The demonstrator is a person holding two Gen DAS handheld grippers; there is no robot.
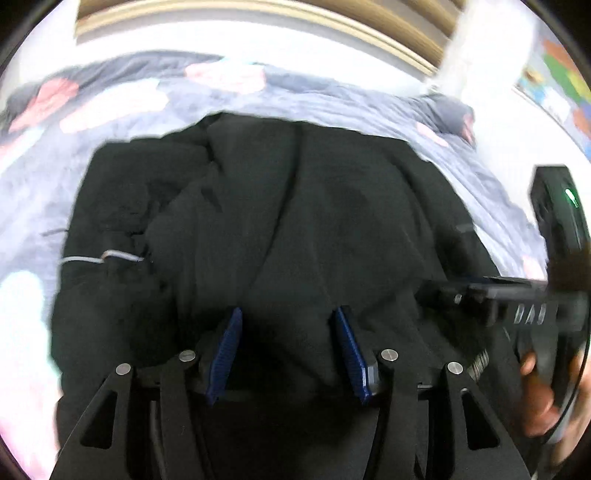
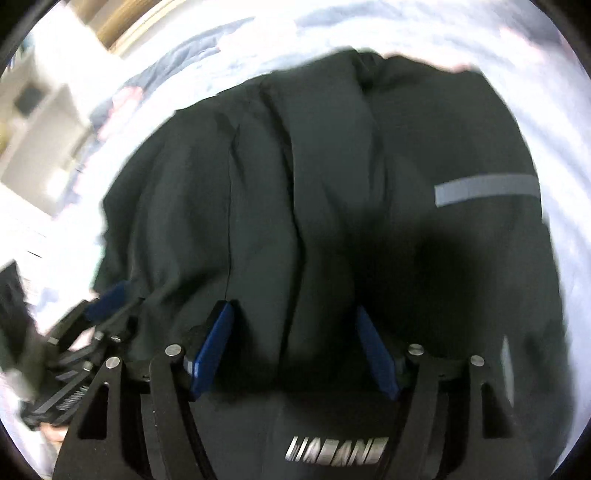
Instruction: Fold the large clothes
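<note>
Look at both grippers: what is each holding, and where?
Nothing: left gripper and right gripper are open, above the black garment.

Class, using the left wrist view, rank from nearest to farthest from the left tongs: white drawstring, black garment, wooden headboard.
1. black garment, directly between the left tongs.
2. white drawstring, off left.
3. wooden headboard, far beyond the bedspread.
</note>
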